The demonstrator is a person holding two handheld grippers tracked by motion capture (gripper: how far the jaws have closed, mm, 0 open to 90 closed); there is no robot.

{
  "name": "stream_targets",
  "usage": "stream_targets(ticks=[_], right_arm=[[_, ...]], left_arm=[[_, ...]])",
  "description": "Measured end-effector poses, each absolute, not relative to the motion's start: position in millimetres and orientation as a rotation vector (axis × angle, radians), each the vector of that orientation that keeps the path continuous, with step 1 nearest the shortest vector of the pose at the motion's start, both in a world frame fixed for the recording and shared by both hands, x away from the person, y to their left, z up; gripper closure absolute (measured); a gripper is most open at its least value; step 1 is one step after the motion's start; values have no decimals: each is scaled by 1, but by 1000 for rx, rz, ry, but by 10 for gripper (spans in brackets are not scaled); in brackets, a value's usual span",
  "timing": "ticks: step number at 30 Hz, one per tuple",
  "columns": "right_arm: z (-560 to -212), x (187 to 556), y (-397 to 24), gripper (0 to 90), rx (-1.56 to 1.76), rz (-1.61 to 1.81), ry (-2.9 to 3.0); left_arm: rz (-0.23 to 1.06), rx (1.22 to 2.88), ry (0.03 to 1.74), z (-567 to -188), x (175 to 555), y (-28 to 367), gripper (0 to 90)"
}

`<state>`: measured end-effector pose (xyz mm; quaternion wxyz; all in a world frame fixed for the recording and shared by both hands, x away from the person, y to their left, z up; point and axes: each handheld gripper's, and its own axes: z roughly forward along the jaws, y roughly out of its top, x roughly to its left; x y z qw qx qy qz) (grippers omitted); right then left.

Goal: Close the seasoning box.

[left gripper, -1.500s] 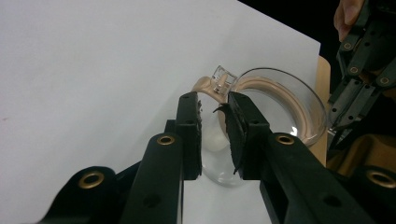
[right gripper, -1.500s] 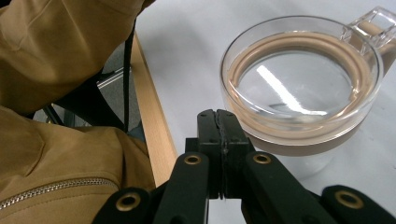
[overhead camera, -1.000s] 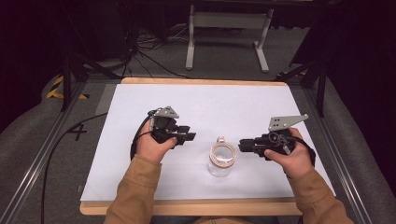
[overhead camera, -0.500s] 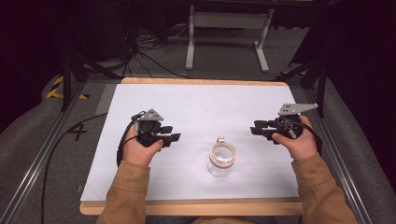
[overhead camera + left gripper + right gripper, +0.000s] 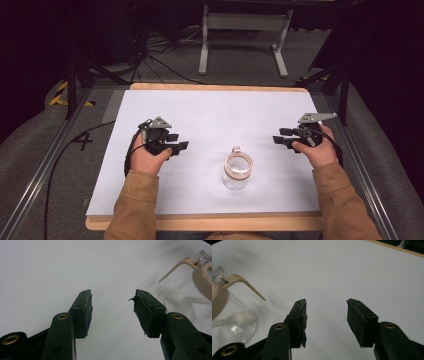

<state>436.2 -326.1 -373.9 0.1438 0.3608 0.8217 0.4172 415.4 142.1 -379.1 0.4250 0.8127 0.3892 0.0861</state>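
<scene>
The table [image 5: 210,107] carries a white sheet across most of its top, with a wooden edge exposed at 12 o'clock and 6 o'clock. Grey carpeted floor [image 5: 45,165] surrounds it, with cables and a white stand [image 5: 243,35] beyond the 12 o'clock edge.

The person's forearms enter from 6 o'clock in tan sleeves [image 5: 131,207]. The left hand [image 5: 147,157] sits at about 8 o'clock from the table centre and holds the left gripper [image 5: 175,141]. In the left gripper view, the jaws stand apart with bare white surface between them; nothing is held.

The right hand [image 5: 320,150] sits at about 4 o'clock and holds the right gripper [image 5: 280,136], topped by a grey plate. In the right gripper view, the jaws stand apart over bare surface; nothing is held.

A clear glass jar [image 5: 237,170] stands upright at about 6 o'clock from the table centre, between the two grippers and well apart from both. It has a tan band at its rim and a tan clasp arm [image 5: 247,283] projecting outward.
</scene>
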Motion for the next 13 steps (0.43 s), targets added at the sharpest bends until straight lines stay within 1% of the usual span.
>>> stream_targets(ticks=[9,13], right_arm=[[-402,448,-336,489,1068,1097,2381],[-406,449,-337,480,1087,1085,2384]], left_arm=[[211,2047,1003,-393,424,144,466],[207,2034,1018,-393,423,145,452]])
